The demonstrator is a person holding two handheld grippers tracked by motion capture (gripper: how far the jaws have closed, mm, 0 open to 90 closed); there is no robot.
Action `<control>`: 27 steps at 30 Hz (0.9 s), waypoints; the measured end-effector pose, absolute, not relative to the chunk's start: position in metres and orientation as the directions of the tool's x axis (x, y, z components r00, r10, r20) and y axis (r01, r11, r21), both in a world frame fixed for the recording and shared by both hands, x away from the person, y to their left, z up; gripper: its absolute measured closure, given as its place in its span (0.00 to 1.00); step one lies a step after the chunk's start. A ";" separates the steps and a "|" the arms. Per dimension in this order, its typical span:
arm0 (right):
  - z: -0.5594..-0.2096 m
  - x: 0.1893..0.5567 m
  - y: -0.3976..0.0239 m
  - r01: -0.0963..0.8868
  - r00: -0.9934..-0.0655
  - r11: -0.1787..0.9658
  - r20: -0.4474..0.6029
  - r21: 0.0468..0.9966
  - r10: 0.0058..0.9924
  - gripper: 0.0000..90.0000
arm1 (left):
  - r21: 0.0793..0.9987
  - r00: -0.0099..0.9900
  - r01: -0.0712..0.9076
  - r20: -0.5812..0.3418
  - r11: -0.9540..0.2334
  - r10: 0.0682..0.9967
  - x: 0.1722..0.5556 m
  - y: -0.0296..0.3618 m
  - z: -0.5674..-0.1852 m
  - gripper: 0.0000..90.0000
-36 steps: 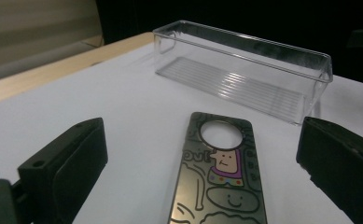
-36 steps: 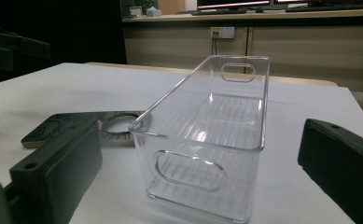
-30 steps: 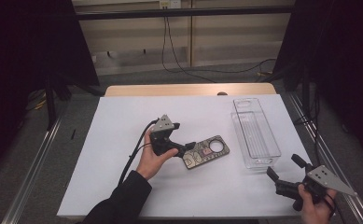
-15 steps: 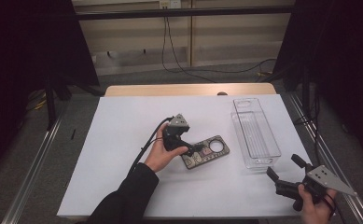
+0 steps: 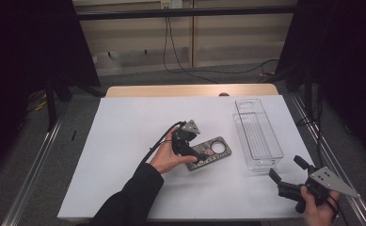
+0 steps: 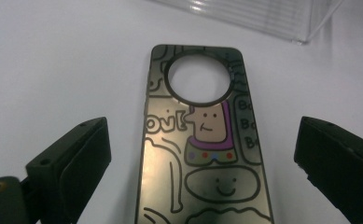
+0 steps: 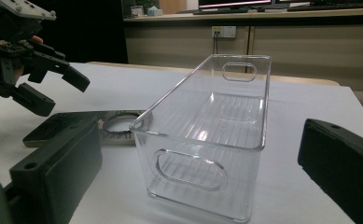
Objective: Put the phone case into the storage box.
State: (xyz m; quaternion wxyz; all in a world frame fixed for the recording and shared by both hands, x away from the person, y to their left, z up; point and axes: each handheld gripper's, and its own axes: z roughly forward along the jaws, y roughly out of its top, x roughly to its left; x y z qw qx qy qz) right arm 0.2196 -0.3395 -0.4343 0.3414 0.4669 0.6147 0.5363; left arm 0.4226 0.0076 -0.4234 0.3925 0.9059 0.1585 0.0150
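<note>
A flat dark tag [image 5: 214, 151] with cartoon drawings and a round hole lies on the white table, left of a clear plastic bin [image 5: 258, 134]. My left gripper [image 5: 198, 158] is low over the tag's near end and open, one jaw on each side of it. In the left gripper view the tag [image 6: 202, 154] runs up between the jaws of the left gripper [image 6: 202, 140], with the bin's edge [image 6: 263, 14] beyond. My right gripper [image 5: 287, 168] is open and empty near the front right corner. The right gripper view faces the bin [image 7: 207, 130] end-on between the jaws of the right gripper [image 7: 198, 154], with the tag [image 7: 76, 128] and left gripper [image 7: 60, 92] at left.
The white tabletop [image 5: 124, 141] has free room on its left half and along the front. A wooden strip [image 5: 190, 90] borders the far edge. Metal rails [image 5: 35, 160] run along both sides on the floor, and cables [image 5: 209, 70] lie behind the table.
My left gripper has moved right and dropped over the tag, so its jaws now straddle the near end. The right gripper has stayed put.
</note>
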 end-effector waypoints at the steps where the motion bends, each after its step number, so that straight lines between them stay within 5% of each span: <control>1: -0.434 0.220 -0.340 0.208 -0.331 -0.011 0.081 0.978 0.940 0.00 | 0.704 0.954 0.262 -0.084 -0.660 0.289 0.424 0.007 -0.424 0.04; 27: -0.434 0.220 -0.340 0.212 -0.330 -0.010 0.081 0.977 0.941 0.00 | 0.569 0.957 0.268 -0.062 -0.778 0.284 0.426 -0.021 -0.443 0.06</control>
